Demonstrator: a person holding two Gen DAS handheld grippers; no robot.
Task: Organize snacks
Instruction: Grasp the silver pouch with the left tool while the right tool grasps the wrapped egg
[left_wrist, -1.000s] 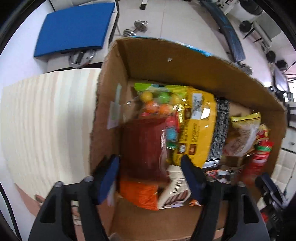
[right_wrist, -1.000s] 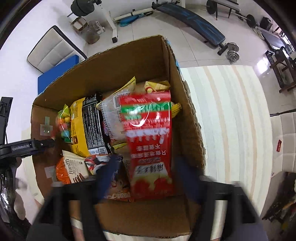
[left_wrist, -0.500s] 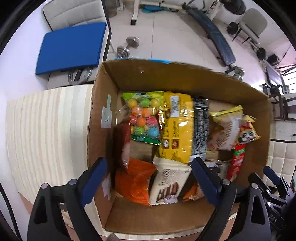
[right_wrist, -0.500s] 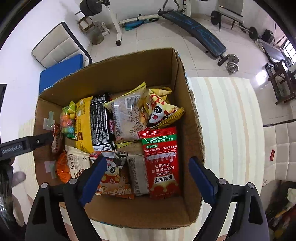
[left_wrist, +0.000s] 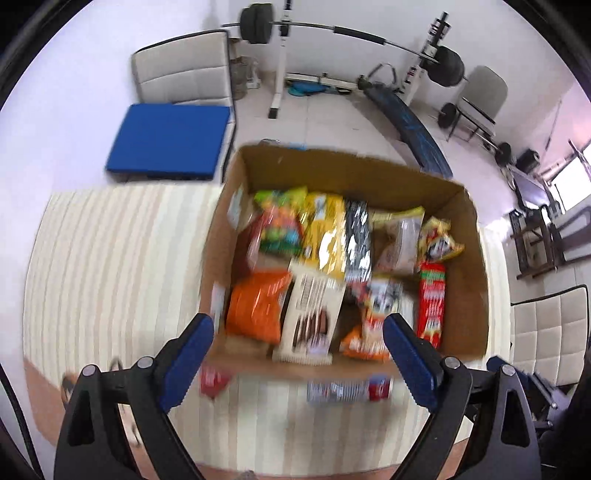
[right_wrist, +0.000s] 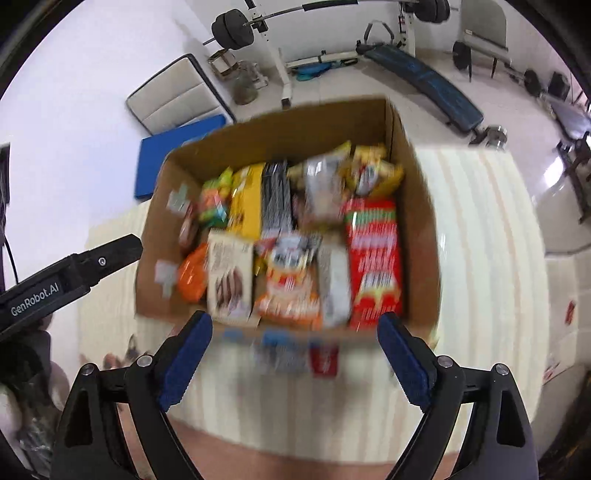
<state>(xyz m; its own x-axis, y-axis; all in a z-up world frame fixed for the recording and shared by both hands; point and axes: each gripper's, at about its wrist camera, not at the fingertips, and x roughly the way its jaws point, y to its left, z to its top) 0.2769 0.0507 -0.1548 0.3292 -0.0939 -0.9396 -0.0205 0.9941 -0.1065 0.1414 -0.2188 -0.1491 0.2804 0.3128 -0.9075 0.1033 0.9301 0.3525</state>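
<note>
An open cardboard box (left_wrist: 465, 266) (right_wrist: 417, 229) stands on a striped cloth and is packed with snack bags. Among them are an orange bag (left_wrist: 255, 310) (right_wrist: 192, 277), a cream wafer pack (left_wrist: 310, 317) (right_wrist: 229, 280), a yellow bag (left_wrist: 321, 232) (right_wrist: 247, 199), a red bag (left_wrist: 430, 302) (right_wrist: 373, 258) and a candy bag (left_wrist: 277, 225). My left gripper (left_wrist: 298, 328) hangs open above the box's near edge with nothing between its fingers. My right gripper (right_wrist: 293, 326) is likewise open and empty, above the near wall. Both views are motion-blurred.
The striped cloth (left_wrist: 110, 277) (right_wrist: 480, 258) spreads to both sides of the box. A blue cushion (left_wrist: 170, 142) lies on a chair behind. Weight benches (right_wrist: 424, 79) and barbells fill the floor beyond. The left tool's black body (right_wrist: 66, 280) shows at the left of the right wrist view.
Both grippers opened wider, let go of the bags they were at, then rose and drew back from inside the box to above its near edge. The red bag now lies in the box.
</note>
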